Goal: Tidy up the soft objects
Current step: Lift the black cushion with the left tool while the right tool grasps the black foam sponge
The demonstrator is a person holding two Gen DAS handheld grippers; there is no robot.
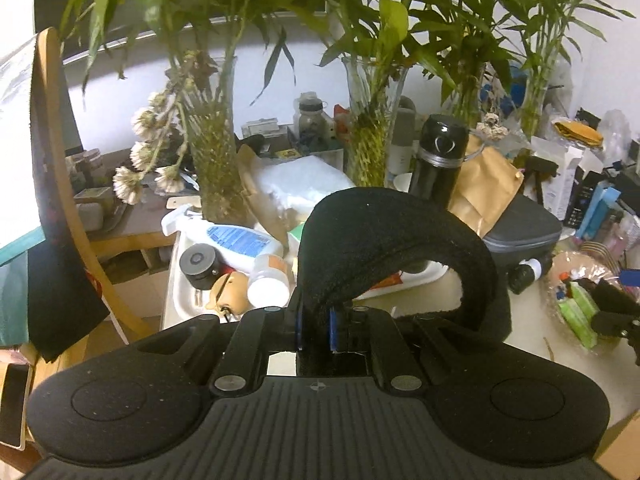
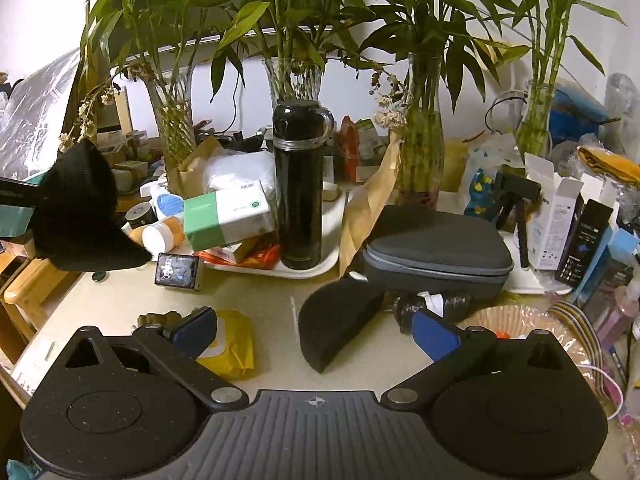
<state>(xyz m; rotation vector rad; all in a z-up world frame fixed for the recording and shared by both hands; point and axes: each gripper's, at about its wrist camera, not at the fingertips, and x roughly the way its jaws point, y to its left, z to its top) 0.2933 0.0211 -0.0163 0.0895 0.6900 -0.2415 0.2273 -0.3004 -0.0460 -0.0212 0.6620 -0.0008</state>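
Note:
My left gripper (image 1: 315,330) is shut on a black soft foam pad (image 1: 384,248), which arches up in front of the left wrist camera; the same pad shows at the left of the right wrist view (image 2: 80,216), held above the table edge. My right gripper (image 2: 316,332) is open and empty, low over the beige table (image 2: 264,296). A second black half-round foam pad (image 2: 336,324) lies on the table between its fingers, nearer the right fingertip (image 2: 434,334). A yellow soft pack (image 2: 232,344) lies by the left fingertip (image 2: 196,330).
A white tray (image 2: 320,264) holds a black flask (image 2: 300,184), a green-white box (image 2: 228,216) and bottles. A grey zip case (image 2: 436,248) sits behind the pad. Glass vases (image 2: 420,136) with bamboo line the back. Boxes (image 2: 560,216) crowd the right. A wooden chair (image 1: 68,184) stands left.

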